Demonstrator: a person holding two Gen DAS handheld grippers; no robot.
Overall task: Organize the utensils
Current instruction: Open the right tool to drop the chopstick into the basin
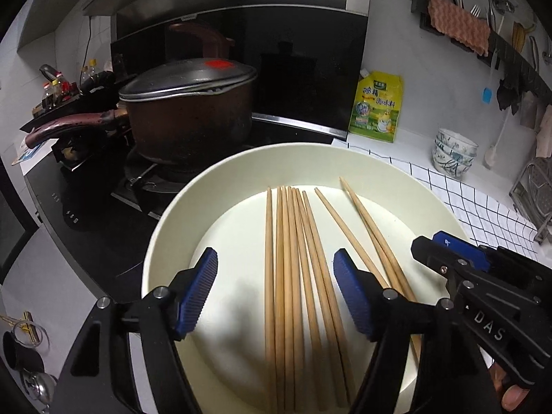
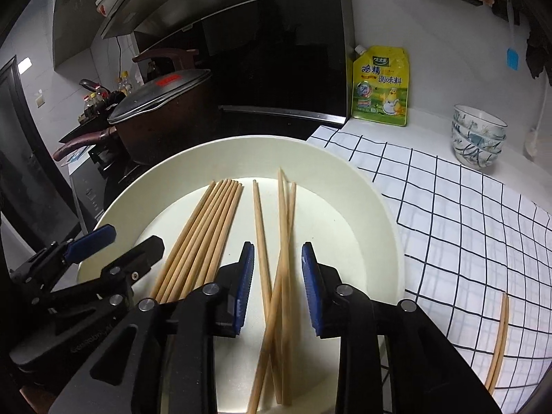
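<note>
A wide cream bowl (image 1: 165, 227) (image 2: 379, 207) holds several wooden chopsticks. A tidy bundle (image 1: 293, 241) (image 2: 203, 227) lies side by side, and my left gripper (image 1: 276, 289) stands open astride it, its blue pads well clear of the sticks. A few loose chopsticks (image 1: 362, 220) (image 2: 283, 214) lie crossed to the right of the bundle. My right gripper (image 2: 278, 286) is open around them; the pads do not press on them. Each gripper shows in the other's view: the right gripper (image 1: 434, 241) over the bowl's right rim, the left gripper (image 2: 127, 241) over its left rim.
Another pair of chopsticks (image 2: 498, 345) lies on the checked cloth (image 2: 465, 207) right of the bowl. A lidded brown pot (image 1: 186, 117) sits on the stove behind. A yellow seasoning pouch (image 1: 376, 107), stacked patterned bowls (image 1: 453, 153) and a wall rail with utensils (image 1: 483, 27) stand at the back right.
</note>
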